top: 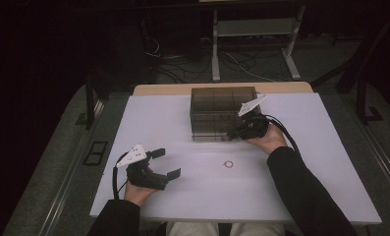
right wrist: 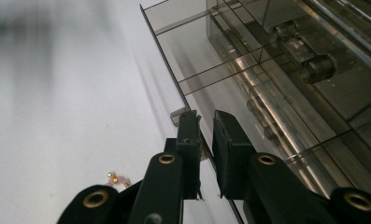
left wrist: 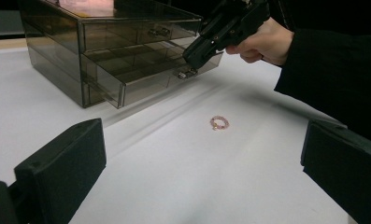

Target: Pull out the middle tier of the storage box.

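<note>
From above our side of the table [top: 330, 162] we look forward and down. Our left gripper view looks low across it toward the drawer box [left wrist: 113, 56] and bead ring [left wrist: 219, 122]. Our right gripper view sits close against that box [right wrist: 286, 74], sharing both.

The left gripper [top: 164, 162] rests low near the person's body, its jaws spread wide with nothing between them, pointing forward and to the right; the left hand [top: 136, 191] cradles it from below; the right arm reaches forward, sleeve dark, and the right gripper [right wrist: 206, 140] has its jaws nearly together, pinching a thin edge.
</note>
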### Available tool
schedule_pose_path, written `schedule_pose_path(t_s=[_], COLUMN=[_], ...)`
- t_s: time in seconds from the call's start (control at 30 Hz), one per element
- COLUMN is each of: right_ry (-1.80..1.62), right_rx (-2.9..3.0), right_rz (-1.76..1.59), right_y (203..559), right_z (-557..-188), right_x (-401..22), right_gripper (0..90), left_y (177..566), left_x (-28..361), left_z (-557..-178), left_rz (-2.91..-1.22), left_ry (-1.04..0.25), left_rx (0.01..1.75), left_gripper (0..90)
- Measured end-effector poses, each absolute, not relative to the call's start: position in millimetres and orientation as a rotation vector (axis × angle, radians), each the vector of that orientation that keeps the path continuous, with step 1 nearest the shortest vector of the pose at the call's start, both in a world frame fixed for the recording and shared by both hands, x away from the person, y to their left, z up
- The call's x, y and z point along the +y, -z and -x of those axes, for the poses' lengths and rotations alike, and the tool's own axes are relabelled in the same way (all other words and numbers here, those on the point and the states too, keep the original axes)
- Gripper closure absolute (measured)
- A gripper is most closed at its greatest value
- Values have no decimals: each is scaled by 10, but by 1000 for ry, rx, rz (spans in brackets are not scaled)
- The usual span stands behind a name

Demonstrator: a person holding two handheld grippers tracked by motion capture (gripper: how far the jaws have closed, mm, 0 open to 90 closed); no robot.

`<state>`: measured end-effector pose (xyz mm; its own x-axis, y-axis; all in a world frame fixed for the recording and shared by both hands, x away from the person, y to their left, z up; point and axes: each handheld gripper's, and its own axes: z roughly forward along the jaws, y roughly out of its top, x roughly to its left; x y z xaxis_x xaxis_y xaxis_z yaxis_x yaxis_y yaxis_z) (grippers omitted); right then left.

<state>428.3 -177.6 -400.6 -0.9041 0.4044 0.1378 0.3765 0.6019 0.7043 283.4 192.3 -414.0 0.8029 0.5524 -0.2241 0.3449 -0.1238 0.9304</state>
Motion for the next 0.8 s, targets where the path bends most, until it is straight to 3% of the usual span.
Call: schedule_pose_path(t_s=[0.8], right_ry=[-1209], right_rx=[2802], right_rz=[-636], right_y=[4033], right_z=[-4168], right_x=[-1781], right_gripper=[800], left_y=[4141], left_x=[1920], left_z=[-2833], left_rz=[-1735], left_ry=[-203], left_rx=[701], left_gripper=[0])
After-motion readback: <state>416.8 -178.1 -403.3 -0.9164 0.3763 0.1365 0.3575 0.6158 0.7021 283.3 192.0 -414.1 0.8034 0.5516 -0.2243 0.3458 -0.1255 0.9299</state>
